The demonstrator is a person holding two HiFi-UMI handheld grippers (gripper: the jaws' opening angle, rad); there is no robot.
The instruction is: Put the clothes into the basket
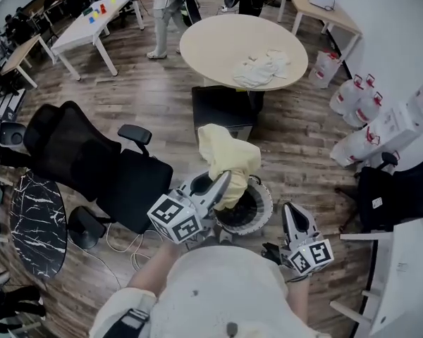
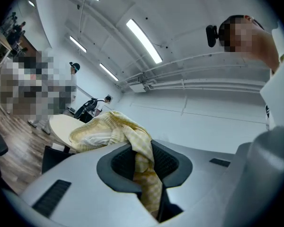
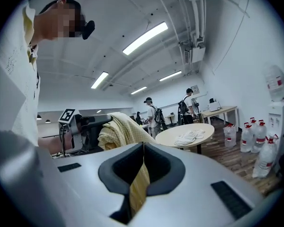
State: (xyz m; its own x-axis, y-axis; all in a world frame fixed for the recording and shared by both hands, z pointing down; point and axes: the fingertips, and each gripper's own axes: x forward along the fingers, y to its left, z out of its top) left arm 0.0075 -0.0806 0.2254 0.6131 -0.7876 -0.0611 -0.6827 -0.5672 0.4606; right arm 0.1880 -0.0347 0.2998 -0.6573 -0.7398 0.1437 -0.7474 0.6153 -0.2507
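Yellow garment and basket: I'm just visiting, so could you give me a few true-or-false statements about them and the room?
1. The left tool grips the yellow garment. True.
2. The garment lies loose at the bottom of the basket. False: it hangs from the left tool over the basket.
3. White clothes lie on the round table. True.
4. The basket stands on the round table. False: it stands on the wooden floor, nearer the person.
5. A black office chair stands to the left of the basket in the head view. True.
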